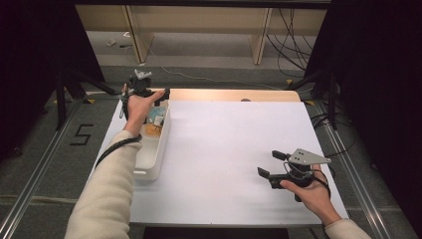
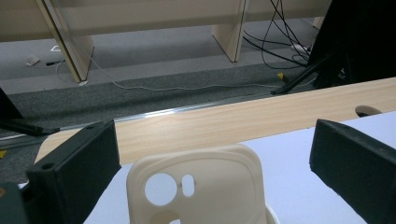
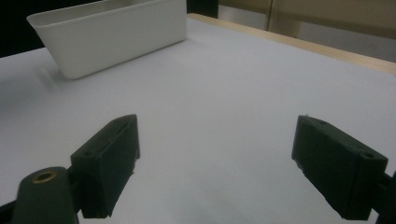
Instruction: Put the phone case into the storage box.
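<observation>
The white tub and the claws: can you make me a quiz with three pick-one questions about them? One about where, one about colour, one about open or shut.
1. Where on the table does the white tub sit?
A. on its left side
B. in the middle
C. on its right side

2. What colour is the phone case that stands between the jaws of the left claw?
A. bright red
B. cream
C. dark blue

3. How are the jaws of the right claw?
A. shut tight
B. shut on a cup
C. open, with nothing between them

Answers: 1 A, the high view shows the tub along the left edge. 2 B, the left gripper view shows a cream case with cut-out holes. 3 C, the right gripper view shows the jaws wide apart over bare table.
</observation>
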Demonstrator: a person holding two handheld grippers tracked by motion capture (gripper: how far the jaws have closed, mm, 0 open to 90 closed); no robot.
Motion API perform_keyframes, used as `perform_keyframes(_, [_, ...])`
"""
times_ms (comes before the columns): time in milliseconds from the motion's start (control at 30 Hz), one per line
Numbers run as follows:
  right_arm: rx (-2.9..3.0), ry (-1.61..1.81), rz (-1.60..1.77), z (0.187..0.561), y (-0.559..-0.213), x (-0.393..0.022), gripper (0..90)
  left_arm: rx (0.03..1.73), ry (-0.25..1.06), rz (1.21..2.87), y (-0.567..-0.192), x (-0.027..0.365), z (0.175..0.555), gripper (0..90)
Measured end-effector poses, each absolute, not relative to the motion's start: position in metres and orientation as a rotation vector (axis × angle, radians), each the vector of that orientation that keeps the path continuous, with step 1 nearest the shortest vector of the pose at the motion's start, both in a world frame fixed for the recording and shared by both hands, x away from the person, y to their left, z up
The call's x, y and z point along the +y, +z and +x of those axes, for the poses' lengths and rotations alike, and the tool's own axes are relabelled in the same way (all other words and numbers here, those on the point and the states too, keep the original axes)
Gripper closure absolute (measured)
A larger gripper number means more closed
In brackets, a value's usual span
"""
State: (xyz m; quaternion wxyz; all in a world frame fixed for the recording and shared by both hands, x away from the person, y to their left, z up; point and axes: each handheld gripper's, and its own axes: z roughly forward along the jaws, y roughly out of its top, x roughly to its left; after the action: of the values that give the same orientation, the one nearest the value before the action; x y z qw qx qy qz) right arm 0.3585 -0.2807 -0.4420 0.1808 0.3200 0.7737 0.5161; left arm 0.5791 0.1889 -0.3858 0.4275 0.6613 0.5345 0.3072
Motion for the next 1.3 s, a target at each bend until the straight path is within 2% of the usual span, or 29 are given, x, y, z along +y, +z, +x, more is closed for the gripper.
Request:
perform_keyframes(633, [2.179, 1.454, 0.909, 0.359, -0.441, -0.281, 15.9, 1.307, 0.728, 1.631, -0.382, 0.195, 0.556, 1.5])
perform_keyframes(1300, [2.176, 1.447, 0.911, 0.359, -0.441, -0.281, 15.9, 1.237, 0.667, 1.643, -0.379, 0.183, 0.526, 2.2])
